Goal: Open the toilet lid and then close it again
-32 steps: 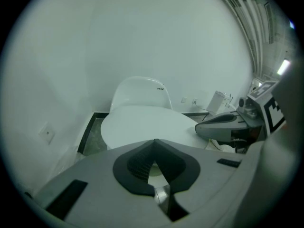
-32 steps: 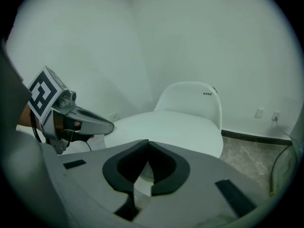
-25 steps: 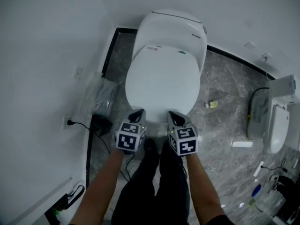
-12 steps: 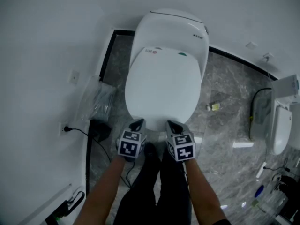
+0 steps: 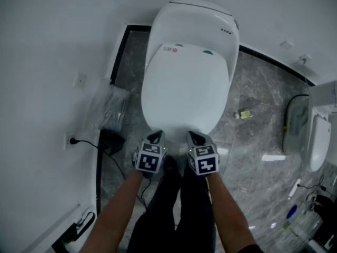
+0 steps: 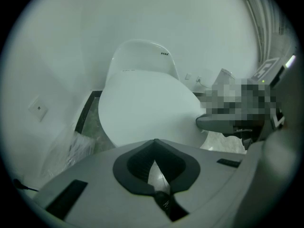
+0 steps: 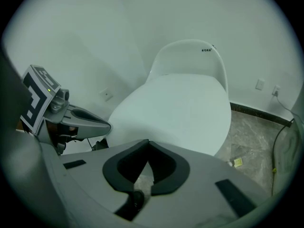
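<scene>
White plastic fills the middle of the head view: the toilet lid [image 5: 184,91] lies flat and shut over the bowl, its hinge end against the rounded back of the toilet [image 5: 195,20], its front lip pointing at the person. And here come both tools! Over the last second the left gripper [image 5: 154,137] and the right gripper [image 5: 194,137] have sunk side by side, and their tips now sit right at that front lip, one either side of its centre. From above, I cannot tell whether they touch it or hang just short.

The jaws are together on both, nothing between them. The left gripper view shows closed tips with only the pale lid beyond, and the right gripper view shows the same.

What does that drop mean? The approach looks nearly done, but the opening itself has not begun, with the lid fully down. With closed jaws, my read is a hook-and-lift: tips under the lip, then raise. The grey marble floor [image 5: 258,104] gives no obstacle, though a small yellow scrap [image 5: 243,114] lies off to the right, well apart from the action.
</scene>
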A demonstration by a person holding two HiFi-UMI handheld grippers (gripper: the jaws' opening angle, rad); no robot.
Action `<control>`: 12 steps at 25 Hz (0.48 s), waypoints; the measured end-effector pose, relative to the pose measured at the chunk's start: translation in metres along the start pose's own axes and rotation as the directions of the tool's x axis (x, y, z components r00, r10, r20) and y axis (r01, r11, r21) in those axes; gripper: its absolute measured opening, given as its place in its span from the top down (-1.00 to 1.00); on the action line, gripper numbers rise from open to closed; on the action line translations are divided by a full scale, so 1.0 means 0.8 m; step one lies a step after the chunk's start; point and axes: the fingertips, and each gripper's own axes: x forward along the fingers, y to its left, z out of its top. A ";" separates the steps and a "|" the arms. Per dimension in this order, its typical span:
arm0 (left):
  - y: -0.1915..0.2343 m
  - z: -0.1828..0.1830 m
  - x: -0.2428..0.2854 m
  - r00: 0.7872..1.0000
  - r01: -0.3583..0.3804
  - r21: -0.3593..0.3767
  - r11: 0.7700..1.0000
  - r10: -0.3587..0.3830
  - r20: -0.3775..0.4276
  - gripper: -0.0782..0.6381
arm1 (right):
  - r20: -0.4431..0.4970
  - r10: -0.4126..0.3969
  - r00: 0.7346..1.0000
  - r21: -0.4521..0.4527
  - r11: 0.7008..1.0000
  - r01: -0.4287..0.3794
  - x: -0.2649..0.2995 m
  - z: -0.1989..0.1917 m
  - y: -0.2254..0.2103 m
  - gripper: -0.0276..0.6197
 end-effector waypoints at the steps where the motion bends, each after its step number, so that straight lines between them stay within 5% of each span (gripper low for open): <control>1: 0.001 -0.003 -0.001 1.000 -0.001 0.000 1.000 0.001 -0.001 0.76 | -0.005 -0.003 1.000 0.000 1.000 0.003 0.003 -0.002 0.000 0.88; 12: -0.009 -0.029 -0.020 0.999 0.039 -0.011 0.999 -0.039 -0.004 0.76 | -0.051 -0.026 0.998 0.058 0.998 0.029 0.032 -0.025 -0.014 0.88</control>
